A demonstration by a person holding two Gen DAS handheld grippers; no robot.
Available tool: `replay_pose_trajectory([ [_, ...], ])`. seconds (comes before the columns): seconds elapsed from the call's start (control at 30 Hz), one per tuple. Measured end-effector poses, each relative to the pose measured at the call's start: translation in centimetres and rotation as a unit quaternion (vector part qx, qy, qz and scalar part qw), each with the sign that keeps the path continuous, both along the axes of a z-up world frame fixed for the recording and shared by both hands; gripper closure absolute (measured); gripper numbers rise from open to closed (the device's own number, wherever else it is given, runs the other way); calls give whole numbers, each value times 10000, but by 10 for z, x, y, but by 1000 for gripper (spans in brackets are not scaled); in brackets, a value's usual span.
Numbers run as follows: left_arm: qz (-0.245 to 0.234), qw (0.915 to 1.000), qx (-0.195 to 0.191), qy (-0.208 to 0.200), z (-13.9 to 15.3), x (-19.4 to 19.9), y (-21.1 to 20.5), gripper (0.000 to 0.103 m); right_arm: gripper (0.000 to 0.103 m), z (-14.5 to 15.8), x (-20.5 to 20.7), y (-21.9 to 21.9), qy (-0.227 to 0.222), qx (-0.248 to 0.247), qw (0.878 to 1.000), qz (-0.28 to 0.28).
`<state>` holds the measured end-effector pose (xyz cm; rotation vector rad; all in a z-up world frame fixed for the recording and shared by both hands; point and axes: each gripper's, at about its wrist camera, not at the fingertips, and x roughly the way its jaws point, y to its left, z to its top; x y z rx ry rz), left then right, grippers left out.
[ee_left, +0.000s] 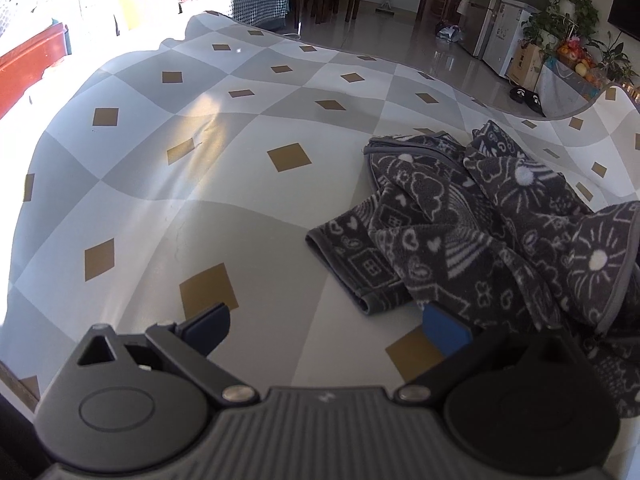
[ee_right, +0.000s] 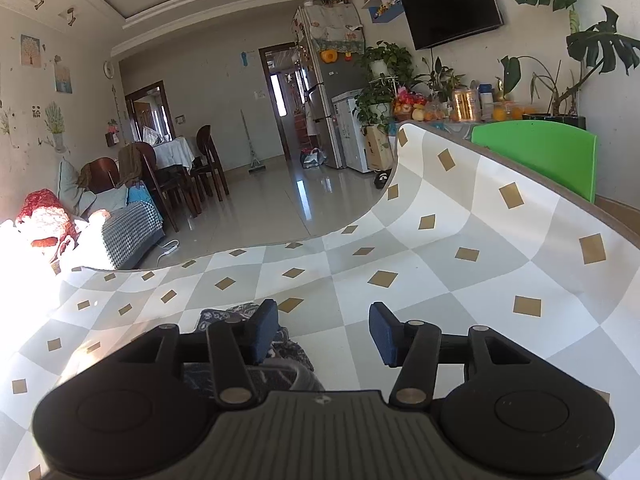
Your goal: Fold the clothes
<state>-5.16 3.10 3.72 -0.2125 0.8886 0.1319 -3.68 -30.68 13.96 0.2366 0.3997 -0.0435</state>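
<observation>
A dark grey garment (ee_left: 480, 232) with white doodle print lies crumpled on the checked tablecloth (ee_left: 200, 160), at the right of the left wrist view. My left gripper (ee_left: 328, 328) is open and empty just in front of the garment's near edge; its right blue pad (ee_left: 444, 330) is partly under the cloth's hem. In the right wrist view my right gripper (ee_right: 324, 334) is open and empty above the table, and a bit of the same garment (ee_right: 280, 348) shows beneath its left finger.
The tablecloth (ee_right: 440, 264) has grey and white diamonds with tan squares. A green chair back (ee_right: 536, 152) stands at the table's far right edge. A red wooden piece (ee_left: 28, 68) lies off the table's left side. Dining chairs, a fridge and plants stand beyond.
</observation>
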Motion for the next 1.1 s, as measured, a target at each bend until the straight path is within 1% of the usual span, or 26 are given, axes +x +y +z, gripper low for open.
replay_pose_trajectory([
  [0.1,-157,9998,-61,-96,5,9,-7,0,51,1,-2,-1,1,4,10000,33],
  [0.17,-185,9997,-135,-95,9,19,-10,0,50,0,-3,-1,102,11,9999,75],
  [0.27,-141,9989,-434,-96,15,39,-10,0,49,-1,-6,-4,355,135,9992,142],
  [0.3,-122,9987,-494,-87,16,47,-10,0,49,-2,-9,-6,372,171,9990,156],
  [0.33,-110,9984,-549,-83,19,56,-12,0,47,-3,-13,-7,336,145,9991,191],
  [0.37,-126,9982,-579,-98,23,68,-15,0,46,-7,-17,-7,268,16,9993,247],
  [0.4,-177,9981,-577,-126,26,79,-18,0,45,-12,-19,-7,318,-171,9991,234],
  [0.43,-217,9981,-550,-146,28,90,-21,0,45,-18,-21,-7,404,-366,9983,200],
  [0.47,-237,9985,-474,-151,30,101,-24,0,45,-23,-20,-9,552,-357,9976,208],
  [0.53,-276,9988,-355,-179,33,122,-28,0,45,-32,-16,-14,886,-220,9955,250],
  [0.6,-286,9990,-290,-196,32,137,-30,0,45,-41,-14,-21,1047,31,9942,232],
  [0.67,-303,9993,-189,-150,27,154,-34,0,45,-47,-13,-25,1191,65,9927,191],
  [0.73,-349,9993,-71,-104,22,166,-38,0,45,-52,-13,-31,1300,89,9914,89],
  [0.9,-603,9981,111,6,5,191,-55,0,45,-52,-16,-48,1287,300,9907,-313],
  [0.97,-742,9970,214,51,-2,198,-63,0,45,-54,-17,-52,1427,336,9884,-406],
  [1.03,-880,9950,431,175,-12,206,-72,0,45,-60,-18,-56,1668,388,9839,-503],
  [1.1,-886,9939,568,334,-25,211,-75,0,45,-67,-22,-57,1895,470,9792,-549],
])
